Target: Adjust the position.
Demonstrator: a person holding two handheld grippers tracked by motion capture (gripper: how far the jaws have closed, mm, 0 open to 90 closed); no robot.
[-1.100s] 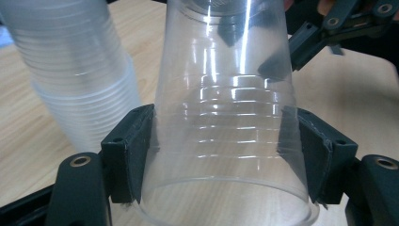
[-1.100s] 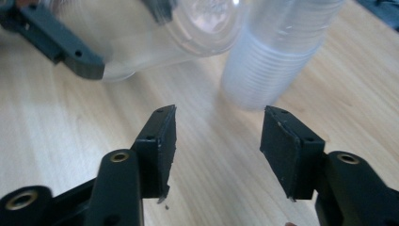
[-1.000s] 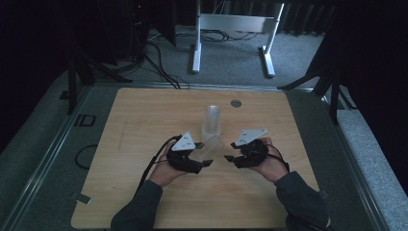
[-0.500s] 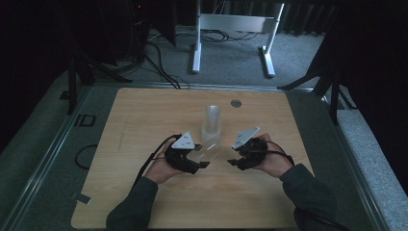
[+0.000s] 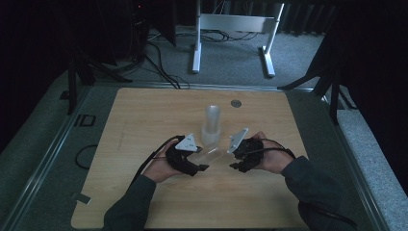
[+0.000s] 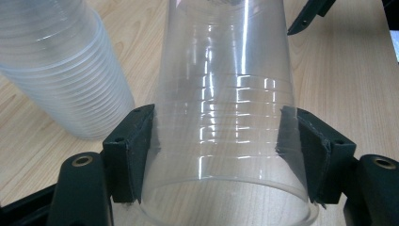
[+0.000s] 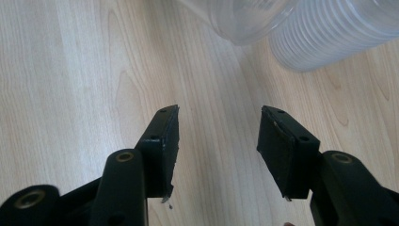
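Dim room, pale wooden desk (image 5: 144, 125) under the rig, and I'm right on the work now. My left gripper (image 6: 221, 141) has its jaws clamped on a clear plastic cup (image 6: 226, 108), one pad pressed on each side of the ribbed wall, the cup lying on its side across the desk between my two hands. My right gripper (image 7: 219, 141) has its jaws apart, nothing between them, bare wood grain below; the cup's far end sits just ahead of it. Just beside the held cup stands the stack of clear cups (image 5: 211, 124), upright near the middle of the desk; I can't tell if the two touch. Out past the stack, a small dark round disc (image 5: 235, 103) sits near the far edge. Beyond the desk, grey carpet, cables and a white metal stand (image 5: 231, 29).
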